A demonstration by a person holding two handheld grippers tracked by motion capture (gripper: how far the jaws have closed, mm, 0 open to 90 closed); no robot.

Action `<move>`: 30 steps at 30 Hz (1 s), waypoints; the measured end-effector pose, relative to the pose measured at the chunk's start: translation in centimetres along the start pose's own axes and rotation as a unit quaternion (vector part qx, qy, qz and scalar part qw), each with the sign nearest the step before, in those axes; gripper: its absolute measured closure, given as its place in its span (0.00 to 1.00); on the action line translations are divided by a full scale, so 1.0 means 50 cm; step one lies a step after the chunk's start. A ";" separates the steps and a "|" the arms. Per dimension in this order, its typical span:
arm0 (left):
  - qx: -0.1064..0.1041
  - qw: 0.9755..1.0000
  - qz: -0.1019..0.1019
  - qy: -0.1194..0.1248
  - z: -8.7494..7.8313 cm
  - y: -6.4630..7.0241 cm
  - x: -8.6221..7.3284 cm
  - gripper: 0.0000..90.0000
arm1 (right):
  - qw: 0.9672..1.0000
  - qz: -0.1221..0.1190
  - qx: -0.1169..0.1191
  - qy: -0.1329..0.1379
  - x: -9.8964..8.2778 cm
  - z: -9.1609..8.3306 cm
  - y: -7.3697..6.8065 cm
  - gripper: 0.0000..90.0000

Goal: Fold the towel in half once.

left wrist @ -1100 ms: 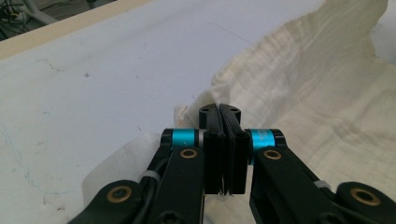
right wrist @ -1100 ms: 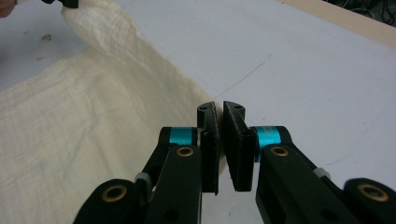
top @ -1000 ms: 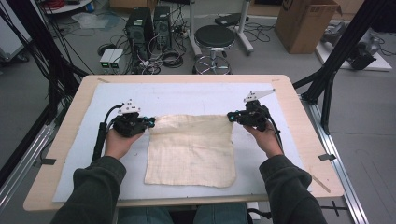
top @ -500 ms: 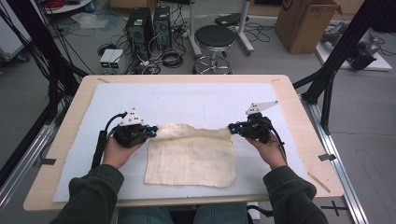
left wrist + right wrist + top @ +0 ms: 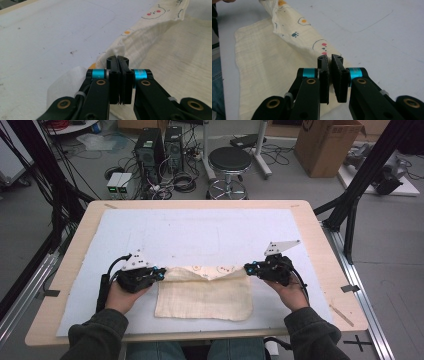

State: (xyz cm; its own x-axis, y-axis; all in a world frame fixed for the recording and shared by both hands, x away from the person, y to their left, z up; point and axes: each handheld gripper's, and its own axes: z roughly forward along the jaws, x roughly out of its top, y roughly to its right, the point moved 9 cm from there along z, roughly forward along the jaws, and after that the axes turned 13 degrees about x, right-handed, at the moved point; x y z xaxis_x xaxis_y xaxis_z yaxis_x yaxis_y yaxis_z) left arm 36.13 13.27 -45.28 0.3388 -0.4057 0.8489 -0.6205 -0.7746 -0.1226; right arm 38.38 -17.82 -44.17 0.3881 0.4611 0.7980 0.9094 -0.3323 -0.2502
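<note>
Since a second ago I've drawn the cloth's (image 5: pixel 205 295) far edge toward me, so it now folds over the near half. My left gripper (image 5: pixel 161 273) and right gripper (image 5: pixel 247 268) each pinch one far corner, jaws pressed together on the fabric, which sags between them on the white mat (image 5: pixel 200 235).

The cloth (image 5: pixel 202 297) is a soft, matt cream weave with a crinkled, gauzy texture. The surface (image 5: pixel 320 245) is pale smooth wood under a matt white sheet (image 5: pixel 200 235). Both tongs (image 5: pixel 117 65) (image 5: pixel 330 65) look like matt black plastic with glossy blue metal collars.
</note>
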 end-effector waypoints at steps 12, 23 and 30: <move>-0.009 1.000 0.016 0.015 -0.034 0.034 -0.033 0.97 | 1.000 -0.016 0.009 -0.008 -0.029 0.005 -0.056 0.94; -0.013 0.999 0.032 0.009 -0.055 0.057 -0.064 0.97 | 0.999 -0.021 0.013 -0.025 -0.063 0.009 -0.093 0.94; -0.016 0.999 0.040 0.004 -0.066 0.072 -0.081 0.97 | 0.999 -0.026 0.021 -0.030 -0.076 0.014 -0.117 0.94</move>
State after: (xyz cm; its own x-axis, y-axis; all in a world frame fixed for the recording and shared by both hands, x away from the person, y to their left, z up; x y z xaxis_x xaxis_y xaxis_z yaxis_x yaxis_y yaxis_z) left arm 30.19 13.71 -47.44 0.2817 -0.4621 0.8409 -0.6671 -0.7243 -0.1745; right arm 31.69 -17.07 -46.10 0.3470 0.5257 0.7767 0.9336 -0.2722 -0.2329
